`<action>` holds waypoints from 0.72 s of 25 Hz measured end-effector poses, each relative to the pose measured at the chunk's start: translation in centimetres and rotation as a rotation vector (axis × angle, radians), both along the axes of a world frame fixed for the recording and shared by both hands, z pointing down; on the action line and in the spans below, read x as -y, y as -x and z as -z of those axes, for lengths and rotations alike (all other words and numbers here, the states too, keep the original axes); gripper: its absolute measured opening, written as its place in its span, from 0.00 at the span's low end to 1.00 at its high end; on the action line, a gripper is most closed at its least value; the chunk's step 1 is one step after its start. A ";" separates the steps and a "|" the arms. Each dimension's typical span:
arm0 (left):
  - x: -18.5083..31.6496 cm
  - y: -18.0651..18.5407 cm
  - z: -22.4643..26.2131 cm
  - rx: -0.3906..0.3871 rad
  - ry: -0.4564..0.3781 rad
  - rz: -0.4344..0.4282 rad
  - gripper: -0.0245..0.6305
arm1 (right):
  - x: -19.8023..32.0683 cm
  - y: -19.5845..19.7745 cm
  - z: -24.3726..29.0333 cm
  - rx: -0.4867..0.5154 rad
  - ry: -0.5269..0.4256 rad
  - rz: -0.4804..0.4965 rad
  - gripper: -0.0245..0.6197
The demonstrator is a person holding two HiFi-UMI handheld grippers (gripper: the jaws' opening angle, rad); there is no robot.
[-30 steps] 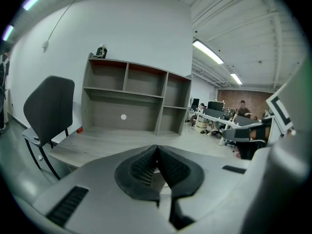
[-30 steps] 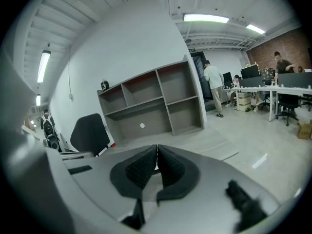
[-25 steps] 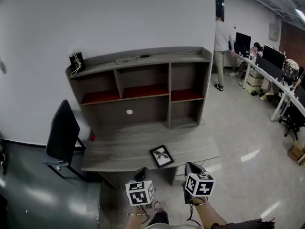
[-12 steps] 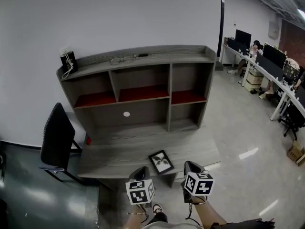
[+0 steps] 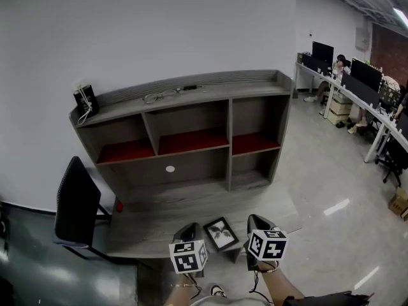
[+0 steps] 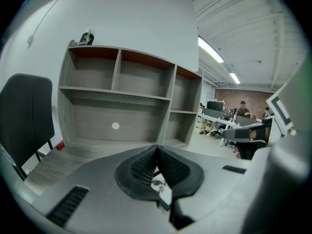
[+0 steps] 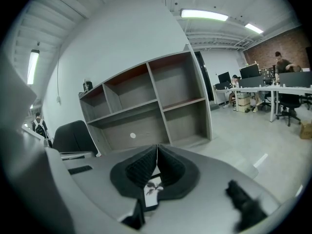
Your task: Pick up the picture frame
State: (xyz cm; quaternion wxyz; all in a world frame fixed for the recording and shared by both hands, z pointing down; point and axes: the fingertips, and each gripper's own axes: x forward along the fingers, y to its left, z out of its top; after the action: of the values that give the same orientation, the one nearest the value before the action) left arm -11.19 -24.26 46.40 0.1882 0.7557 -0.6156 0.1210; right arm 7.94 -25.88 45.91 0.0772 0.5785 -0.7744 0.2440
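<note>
The picture frame (image 5: 220, 233), black-edged with a white print of a dark plant, lies flat near the front edge of the grey desk (image 5: 143, 225). My left gripper (image 5: 189, 227) hovers just left of it and my right gripper (image 5: 257, 220) just right of it, both over the desk's front edge and apart from the frame. Both are shut with nothing held. In the left gripper view the left gripper (image 6: 157, 148) has its jaws pressed together, and the frame (image 6: 161, 187) peeks out below them. The right gripper view shows the same: right gripper (image 7: 157, 147) shut, frame (image 7: 153, 187) beneath.
A grey hutch (image 5: 185, 123) with open shelves stands at the back of the desk; a black item (image 5: 84, 99) and glasses (image 5: 156, 95) lie on top. A black chair (image 5: 75, 203) stands left, a small red object (image 5: 118, 206) beside it. Office desks with a seated person (image 5: 357, 85) are far right.
Both grippers have moved forward to the desk's front edge, so the frame now lies between them. The person standing at the back right is out of view.
</note>
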 end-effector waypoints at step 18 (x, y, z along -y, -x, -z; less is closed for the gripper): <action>9.1 4.5 -0.5 -0.044 0.000 0.035 0.06 | 9.6 4.4 1.1 -0.053 -0.020 0.047 0.09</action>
State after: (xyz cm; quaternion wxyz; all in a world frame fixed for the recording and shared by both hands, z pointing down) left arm -15.68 -33.40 46.94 0.2036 0.7474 -0.6243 0.1010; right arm 3.57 -35.44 44.76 0.0977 0.5673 -0.7878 0.2190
